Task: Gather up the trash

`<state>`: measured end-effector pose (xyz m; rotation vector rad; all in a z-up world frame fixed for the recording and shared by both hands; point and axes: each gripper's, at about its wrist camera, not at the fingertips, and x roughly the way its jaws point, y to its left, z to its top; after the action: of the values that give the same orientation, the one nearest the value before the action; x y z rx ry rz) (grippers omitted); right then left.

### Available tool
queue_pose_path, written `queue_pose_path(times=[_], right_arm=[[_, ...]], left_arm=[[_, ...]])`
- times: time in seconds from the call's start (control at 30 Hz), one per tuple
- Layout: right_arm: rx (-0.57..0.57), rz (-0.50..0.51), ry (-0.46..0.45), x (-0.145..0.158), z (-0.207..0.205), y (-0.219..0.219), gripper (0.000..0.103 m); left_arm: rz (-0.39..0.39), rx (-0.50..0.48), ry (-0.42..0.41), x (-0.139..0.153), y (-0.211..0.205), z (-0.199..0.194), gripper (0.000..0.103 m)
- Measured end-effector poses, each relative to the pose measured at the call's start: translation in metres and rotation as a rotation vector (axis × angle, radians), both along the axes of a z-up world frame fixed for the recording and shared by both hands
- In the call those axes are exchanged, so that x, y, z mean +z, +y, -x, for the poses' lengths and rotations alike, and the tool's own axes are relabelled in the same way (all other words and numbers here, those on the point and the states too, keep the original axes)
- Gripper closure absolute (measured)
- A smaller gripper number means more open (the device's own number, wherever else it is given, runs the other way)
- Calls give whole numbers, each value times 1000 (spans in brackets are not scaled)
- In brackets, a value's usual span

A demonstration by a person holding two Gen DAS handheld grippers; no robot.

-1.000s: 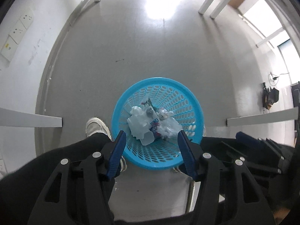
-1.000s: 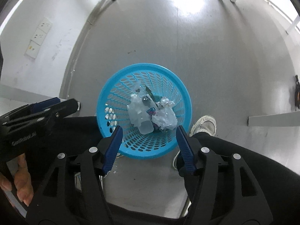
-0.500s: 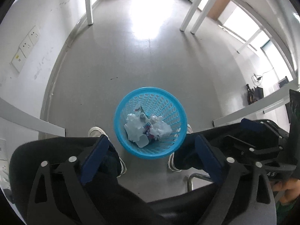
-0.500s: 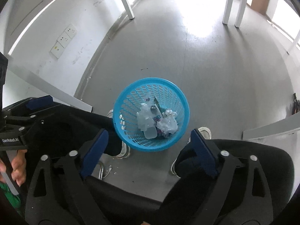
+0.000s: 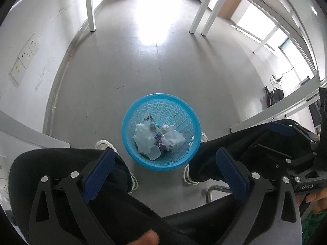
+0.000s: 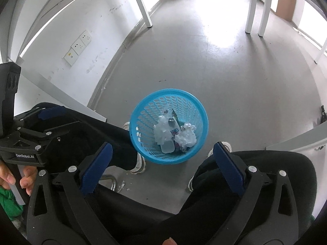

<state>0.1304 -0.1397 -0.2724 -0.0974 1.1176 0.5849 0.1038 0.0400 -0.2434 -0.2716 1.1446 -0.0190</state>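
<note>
Now both the left tool (image 5: 165, 164) and the right tool (image 6: 162, 161) have just been opening and stand spread wide with nothing between them, higher than a second ago, so the blue basket (image 5: 185, 110) of crumpled trash (image 5: 158, 137) looks smaller at mid-frame on the floor (image 5: 143, 65).

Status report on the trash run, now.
Left tool and right tool open, empty. Trash in blue basket on floor between the feet. Nothing in the way.
</note>
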Motion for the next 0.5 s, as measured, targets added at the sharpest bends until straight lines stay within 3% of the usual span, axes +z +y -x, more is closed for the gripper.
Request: queue_pose_path(times=[0.13,0.5], right_arm=[[-8,-2,-5,1,0,0,9],[-6,-4,2,0,-1,2,9]], left_arm=[[-22,22,28,-2,2,-3,6],[38,-4,36,-10,0,-6,6]])
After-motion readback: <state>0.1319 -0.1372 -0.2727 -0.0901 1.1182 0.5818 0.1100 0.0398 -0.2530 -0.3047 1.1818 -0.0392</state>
